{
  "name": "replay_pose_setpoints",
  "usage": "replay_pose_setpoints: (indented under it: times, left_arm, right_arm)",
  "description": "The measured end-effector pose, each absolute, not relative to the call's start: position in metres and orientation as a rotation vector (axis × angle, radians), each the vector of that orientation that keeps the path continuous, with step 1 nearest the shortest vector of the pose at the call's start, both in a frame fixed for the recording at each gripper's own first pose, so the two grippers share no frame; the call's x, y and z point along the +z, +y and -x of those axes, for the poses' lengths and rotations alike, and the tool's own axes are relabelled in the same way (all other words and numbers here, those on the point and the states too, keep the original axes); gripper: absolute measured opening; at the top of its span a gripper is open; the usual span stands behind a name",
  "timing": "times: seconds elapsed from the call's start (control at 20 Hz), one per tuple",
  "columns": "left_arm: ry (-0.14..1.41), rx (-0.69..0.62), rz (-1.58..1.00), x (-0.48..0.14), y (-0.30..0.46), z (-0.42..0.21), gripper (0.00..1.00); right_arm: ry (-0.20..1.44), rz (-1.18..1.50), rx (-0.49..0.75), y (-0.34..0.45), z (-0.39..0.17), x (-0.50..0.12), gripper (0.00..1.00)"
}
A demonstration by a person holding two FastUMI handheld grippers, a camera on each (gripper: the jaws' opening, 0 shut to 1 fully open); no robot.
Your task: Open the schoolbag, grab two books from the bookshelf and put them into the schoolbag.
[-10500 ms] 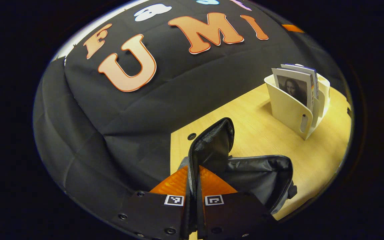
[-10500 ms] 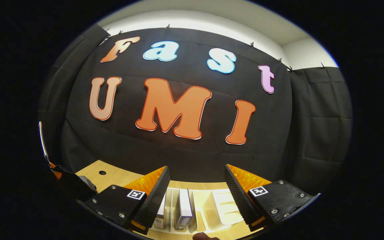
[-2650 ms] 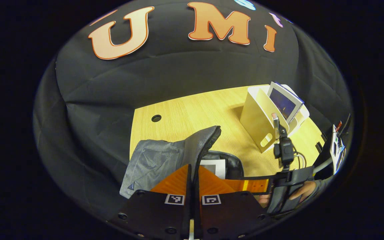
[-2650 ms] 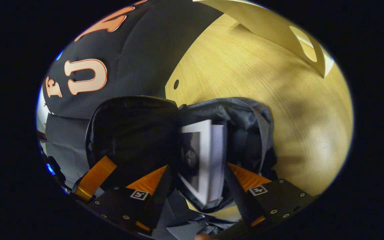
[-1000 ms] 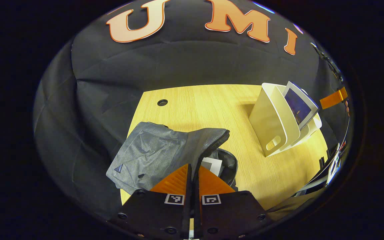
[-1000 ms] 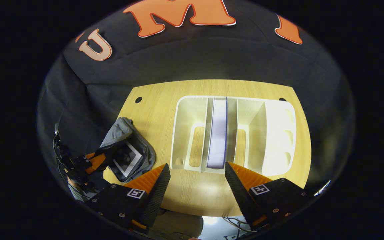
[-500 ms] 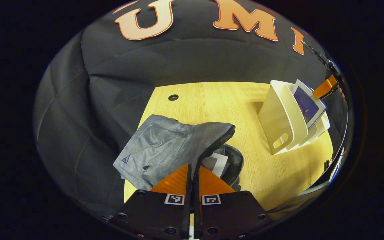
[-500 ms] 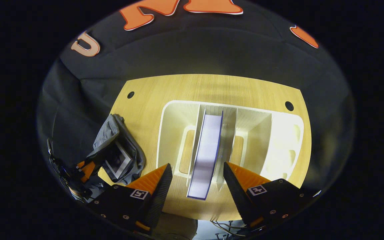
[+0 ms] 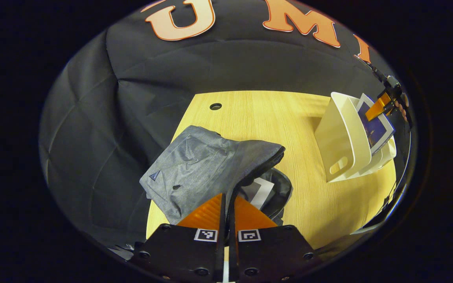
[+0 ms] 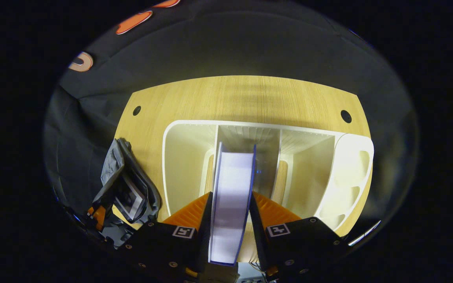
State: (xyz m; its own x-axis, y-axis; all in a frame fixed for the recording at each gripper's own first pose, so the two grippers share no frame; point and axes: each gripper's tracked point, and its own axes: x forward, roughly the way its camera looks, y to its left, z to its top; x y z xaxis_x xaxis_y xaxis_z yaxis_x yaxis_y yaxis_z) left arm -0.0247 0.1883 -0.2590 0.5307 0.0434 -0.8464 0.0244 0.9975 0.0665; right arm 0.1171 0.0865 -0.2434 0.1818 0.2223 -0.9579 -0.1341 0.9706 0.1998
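Right gripper (image 10: 230, 214) clamped on the book (image 10: 231, 196), one finger pressed to each cover, page edges facing up between them. Directly ahead of those fingers, the white bookshelf (image 10: 187, 157) on the wooden table (image 10: 246, 98), with the book standing in its middle slot and the slots to either side bare. Far off to the fingers' left, near the table's edge, the grey schoolbag (image 10: 112, 169), open, with a first book (image 10: 130, 198) lying inside. Left gripper (image 9: 226, 210) pinched tight on the schoolbag's flap (image 9: 250, 161), fingers closed together on the zip edge and holding it up so the mouth gapes just right of the fingertips, a white corner of the first book (image 9: 260, 190) showing within. Ahead and well to the right of that gripper, the bookshelf (image 9: 342, 137) seen side-on, with the book (image 9: 376, 127) leaning out of its top and the right gripper (image 9: 378, 108) gripping the upper corner, part of a hand (image 9: 401, 108) behind it.
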Motion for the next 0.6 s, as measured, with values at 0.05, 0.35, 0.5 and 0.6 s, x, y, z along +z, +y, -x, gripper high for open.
replay_pose_setpoints:
  times: [0.05,0.35,0.5,0.6]
  left_arm:
    - [1.016,0.014,-0.074,-0.259,0.187,0.024,0.05]
    - [1.023,-0.007,-0.111,-0.259,0.187,0.016,0.05]
    - [1.020,-0.028,-0.115,-0.261,0.186,0.015,0.05]
    - [1.014,-0.045,-0.110,-0.261,0.187,0.014,0.05]
  right_arm:
    - [1.354,-0.079,0.220,0.083,-0.120,-0.244,0.49]
    - [1.367,-0.115,0.164,0.067,-0.118,-0.241,0.36]
    - [1.349,-0.133,0.143,0.059,-0.115,-0.231,0.36]
    - [1.336,-0.146,0.123,0.054,-0.109,-0.222,0.35]
